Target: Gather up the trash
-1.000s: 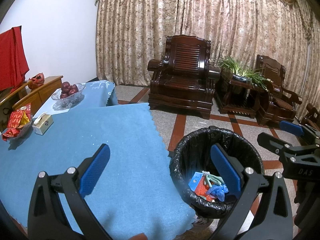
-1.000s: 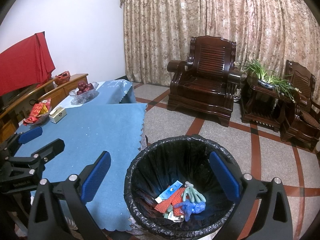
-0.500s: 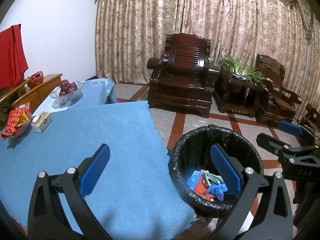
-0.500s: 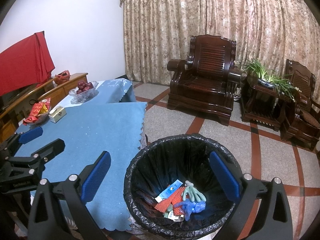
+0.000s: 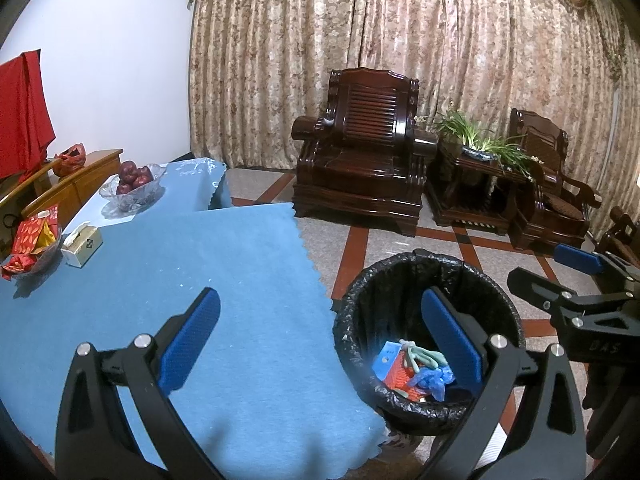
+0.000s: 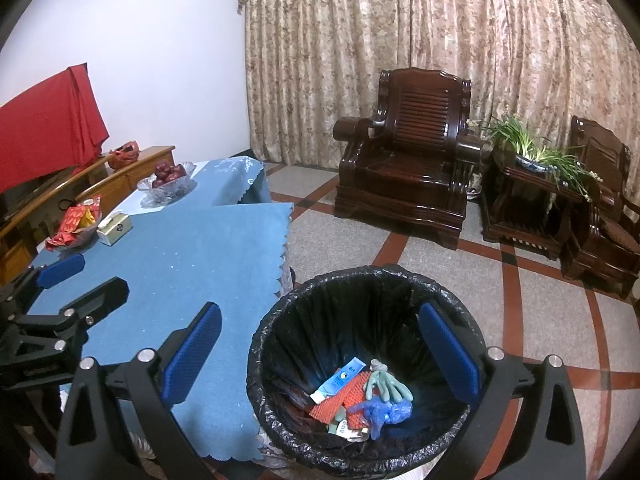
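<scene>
A bin with a black liner [image 6: 280, 316] [image 5: 480, 280] stands on the floor at the corner of the blue-clothed table [image 6: 192, 264] [image 5: 180, 272]. Inside it lie a green glove [image 6: 386, 386], a crumpled blue bag [image 6: 380, 410], a red mesh piece [image 6: 340, 398] and a blue-white wrapper [image 6: 340, 378]. My right gripper [image 6: 318, 354] hangs open over the bin with nothing between its fingers. My left gripper [image 5: 320, 338] is open and empty too, spanning the table's corner and the bin's rim. Each gripper shows at the edge of the other's view.
At the table's far left stand a tissue box [image 5: 82, 246], a dish of red snack packets [image 5: 32, 240] and a glass bowl of red fruit [image 5: 134, 182]. Dark wooden armchairs [image 5: 360, 152] and a side table with a plant [image 5: 480, 148] line the curtain across the tiled floor.
Both views have shifted only slightly; the left gripper has drifted a little, so the table objects sit marginally lower and further left. Both grippers stay open and empty.
</scene>
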`<control>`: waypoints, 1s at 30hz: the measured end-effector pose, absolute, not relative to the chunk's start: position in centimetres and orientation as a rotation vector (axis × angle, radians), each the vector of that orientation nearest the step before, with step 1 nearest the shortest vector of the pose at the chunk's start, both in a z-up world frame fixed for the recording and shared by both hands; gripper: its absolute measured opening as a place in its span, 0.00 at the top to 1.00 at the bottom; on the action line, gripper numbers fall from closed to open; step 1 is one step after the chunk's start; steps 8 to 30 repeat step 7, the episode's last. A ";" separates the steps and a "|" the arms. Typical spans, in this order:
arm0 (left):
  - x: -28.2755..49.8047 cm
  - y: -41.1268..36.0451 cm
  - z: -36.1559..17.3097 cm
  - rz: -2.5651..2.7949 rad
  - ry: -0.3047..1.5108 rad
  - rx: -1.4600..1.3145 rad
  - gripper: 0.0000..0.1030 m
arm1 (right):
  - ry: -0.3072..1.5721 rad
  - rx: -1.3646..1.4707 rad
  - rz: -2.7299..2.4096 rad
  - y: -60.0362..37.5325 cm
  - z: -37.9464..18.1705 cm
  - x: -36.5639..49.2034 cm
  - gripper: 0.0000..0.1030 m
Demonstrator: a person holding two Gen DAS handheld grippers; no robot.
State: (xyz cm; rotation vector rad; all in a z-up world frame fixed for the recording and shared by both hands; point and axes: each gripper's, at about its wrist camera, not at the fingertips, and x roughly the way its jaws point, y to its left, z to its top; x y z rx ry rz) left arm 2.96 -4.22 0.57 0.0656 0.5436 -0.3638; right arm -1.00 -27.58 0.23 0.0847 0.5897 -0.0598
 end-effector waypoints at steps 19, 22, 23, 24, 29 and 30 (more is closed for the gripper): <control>2.2 -4.2 0.4 -0.363 0.548 0.065 0.05 | 0.591 0.084 -0.060 -27.7 0.3 -1.0 0.06; 2.2 -4.2 0.4 -0.363 0.548 0.065 0.05 | 0.591 0.084 -0.060 -27.7 0.3 -1.0 0.06; 2.2 -4.2 0.4 -0.363 0.548 0.065 0.05 | 0.591 0.084 -0.060 -27.7 0.3 -1.0 0.06; 2.2 -4.2 0.4 -0.363 0.548 0.065 0.05 | 0.591 0.084 -0.060 -27.7 0.3 -1.0 0.06; 2.2 -4.2 0.4 -0.363 0.548 0.065 0.05 | 0.591 0.084 -0.060 -27.7 0.3 -1.0 0.06; 2.2 -4.2 0.4 -0.363 0.548 0.065 0.05 | 0.591 0.084 -0.060 -27.7 0.3 -1.0 0.06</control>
